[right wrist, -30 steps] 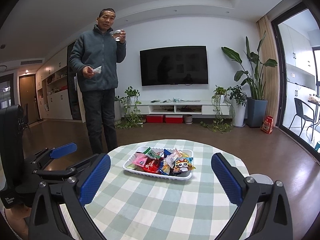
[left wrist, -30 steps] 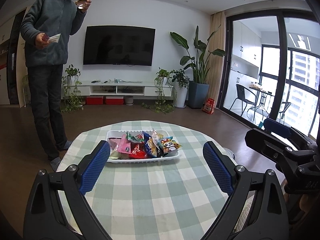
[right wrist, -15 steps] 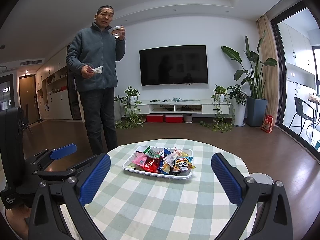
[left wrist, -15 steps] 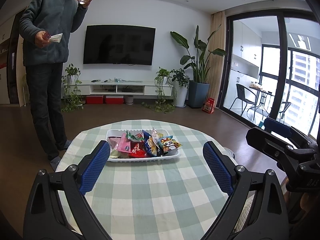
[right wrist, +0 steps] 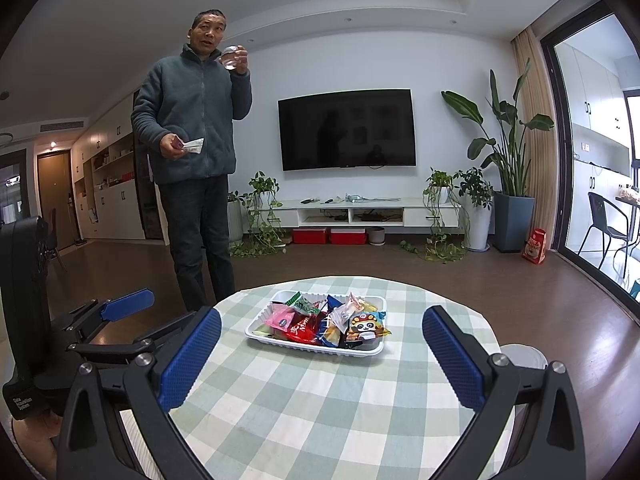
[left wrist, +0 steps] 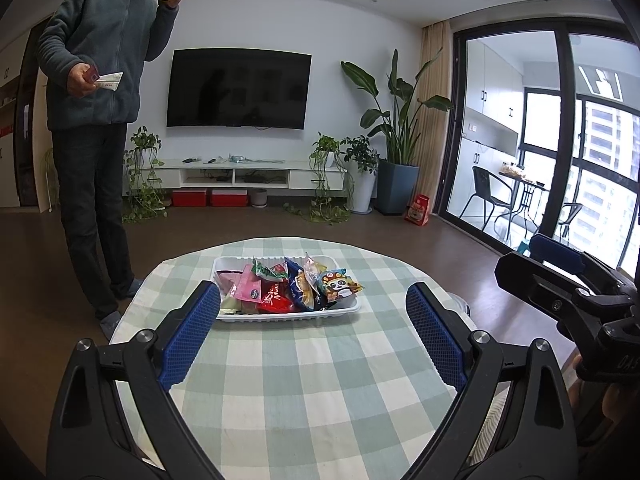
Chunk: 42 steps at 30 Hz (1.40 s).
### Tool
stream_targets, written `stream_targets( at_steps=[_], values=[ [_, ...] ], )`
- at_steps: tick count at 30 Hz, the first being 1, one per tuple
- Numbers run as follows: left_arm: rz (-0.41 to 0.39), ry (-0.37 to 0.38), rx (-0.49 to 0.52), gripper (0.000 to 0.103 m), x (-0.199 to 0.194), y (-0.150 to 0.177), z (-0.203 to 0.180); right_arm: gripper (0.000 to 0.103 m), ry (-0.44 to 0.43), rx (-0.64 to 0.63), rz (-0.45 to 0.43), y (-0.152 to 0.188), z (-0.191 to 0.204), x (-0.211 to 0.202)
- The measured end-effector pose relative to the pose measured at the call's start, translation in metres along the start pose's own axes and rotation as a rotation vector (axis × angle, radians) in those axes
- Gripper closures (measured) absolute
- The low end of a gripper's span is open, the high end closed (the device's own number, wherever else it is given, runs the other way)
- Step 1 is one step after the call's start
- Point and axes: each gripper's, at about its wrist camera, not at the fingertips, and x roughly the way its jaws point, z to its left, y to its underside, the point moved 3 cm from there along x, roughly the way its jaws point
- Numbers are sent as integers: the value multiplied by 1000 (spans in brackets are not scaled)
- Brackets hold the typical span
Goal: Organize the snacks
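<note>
A white tray (left wrist: 288, 317) (right wrist: 312, 346) heaped with several coloured snack packets (left wrist: 280, 290) (right wrist: 316, 320) sits on the far half of a round table under a green-and-white checked cloth (left wrist: 300, 392) (right wrist: 320, 408). A panda-print packet (left wrist: 339, 285) (right wrist: 365, 327) lies at the tray's right end. My left gripper (left wrist: 312, 290) is open, short of the tray, with nothing between its blue pads. The right gripper (right wrist: 322, 312) is open too, equally far back and holding nothing. Each gripper shows at the edge of the other's view.
A person (left wrist: 96, 120) (right wrist: 196, 140) stands by the table's far left side, holding a glass and a small packet. Behind are a wall TV (left wrist: 239, 89), a low white console (left wrist: 236, 176), potted plants (left wrist: 394, 140) and glass doors on the right.
Both grippers have stayed almost still and open. The person has shifted slightly and moved the hand with the glass.
</note>
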Motion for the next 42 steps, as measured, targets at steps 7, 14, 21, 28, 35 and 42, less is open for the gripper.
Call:
stream_targets(
  at_steps=[7,14,21,28,35,42],
  values=[
    [6,-4,-5,8,2,3,2,0,0,1,0,0,0,0],
    [10,-12,-21,8,0,8,8,0,-6,-8,3,7,7,2],
    [13,-31,-22,8,-3,7,9,0,-7,-6,4,9,8,1],
    [37,-43,-32,8,0,7,7,0,-5,-7,3,10,10,0],
    [30,-82,-34,8,3,5,9,0,-7,-4,4,9,10,0],
    [0,-101,-16,1,-3,4,7,0,-7,-4,4,9,9,0]
  ],
)
